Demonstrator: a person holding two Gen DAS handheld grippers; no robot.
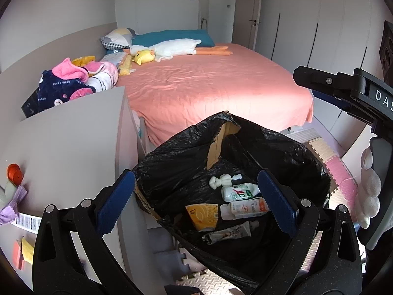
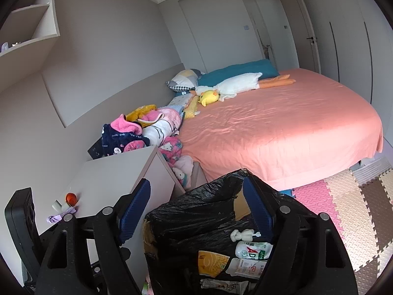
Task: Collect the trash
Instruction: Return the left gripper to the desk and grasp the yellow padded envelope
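A cardboard bin lined with a black trash bag (image 1: pixel 186 154) stands on the floor by the bed; it also shows in the right wrist view (image 2: pixel 196 211). Inside lie a white bottle (image 1: pixel 239 191), a white carton (image 1: pixel 245 210), a yellow packet (image 1: pixel 203 215), a squeezed tube (image 1: pixel 229 233) and a small white toy (image 1: pixel 221 180). My left gripper (image 1: pixel 196 201) is open and empty above the bin's mouth. My right gripper (image 2: pixel 196 206) is open and empty, also over the bin. The right gripper's body shows in the left wrist view (image 1: pixel 343 91).
A grey bedside cabinet (image 1: pixel 73 135) stands left of the bin, with an orange object (image 1: pixel 14 173), purple wrapper (image 1: pixel 11 209) and paper bits on top. A bed with a pink sheet (image 1: pixel 208 86) holds plush toys and clothes. Foam floor mats (image 2: pixel 343 209) lie to the right.
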